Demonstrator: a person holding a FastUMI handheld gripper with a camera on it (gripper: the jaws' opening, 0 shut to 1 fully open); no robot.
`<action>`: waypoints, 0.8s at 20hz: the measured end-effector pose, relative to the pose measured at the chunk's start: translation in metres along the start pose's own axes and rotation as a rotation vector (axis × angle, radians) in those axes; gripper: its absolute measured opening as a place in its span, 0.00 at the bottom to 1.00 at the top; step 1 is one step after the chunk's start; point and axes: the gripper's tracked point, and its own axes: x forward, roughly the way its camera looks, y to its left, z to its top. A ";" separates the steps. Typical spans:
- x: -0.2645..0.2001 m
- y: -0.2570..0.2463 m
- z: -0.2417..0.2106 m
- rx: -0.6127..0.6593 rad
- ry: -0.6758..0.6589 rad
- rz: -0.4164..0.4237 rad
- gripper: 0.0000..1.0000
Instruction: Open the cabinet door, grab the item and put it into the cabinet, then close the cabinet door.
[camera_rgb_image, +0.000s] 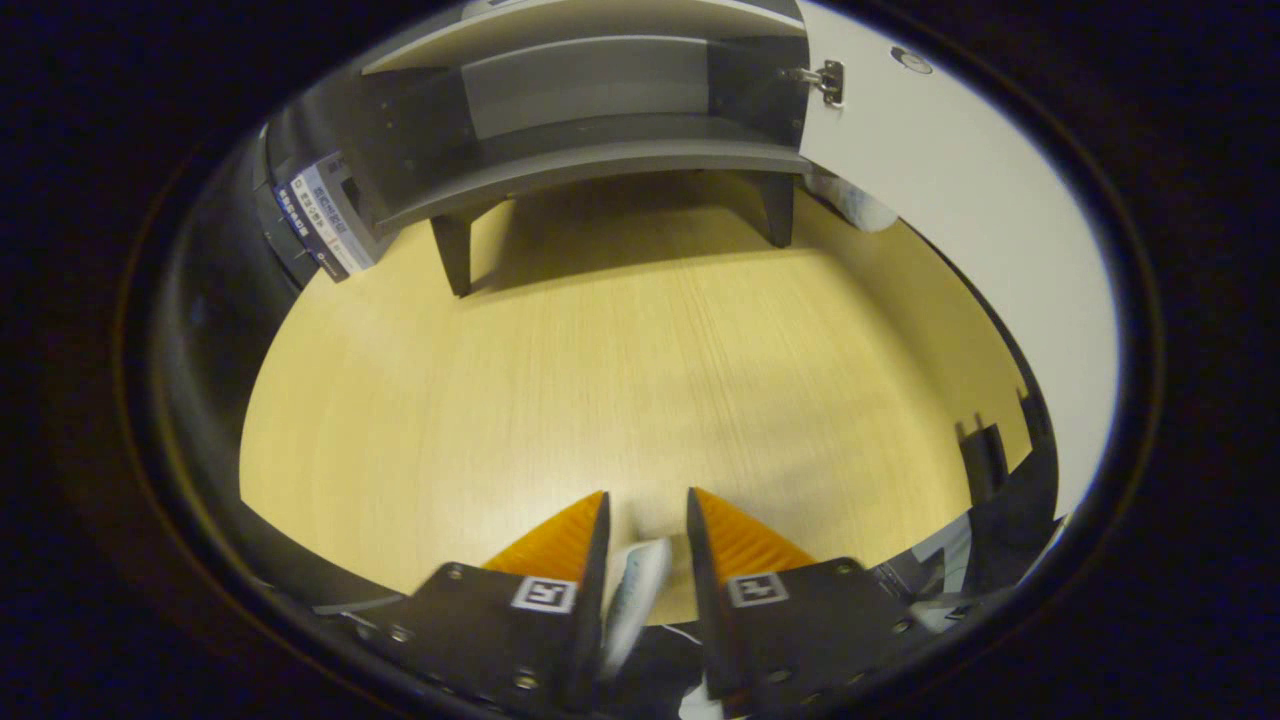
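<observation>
Hand-held gripper (647, 530): we grasp the item (633, 595) between both fingers, near us.
Cabinet (590, 130): far, door (960, 220) open right.
Next: we carry it level over the table (600, 380), clearing the shelf lip.

You get warm, even light on the table (620, 370), a soft shadow under the far cabinet (600, 150), slight motion blur, strong fisheye bending.

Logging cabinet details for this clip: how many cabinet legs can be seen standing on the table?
2. One leg stands under the cabinet's front left corner, the other under its front right corner beside the open door. Rear legs may be hidden behind them.
</observation>
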 end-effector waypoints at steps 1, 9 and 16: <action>0.004 0.002 -0.001 0.009 0.010 0.001 0.40; -0.011 0.011 0.021 0.021 -0.007 0.025 0.19; -0.078 0.019 0.104 0.042 -0.121 0.118 0.19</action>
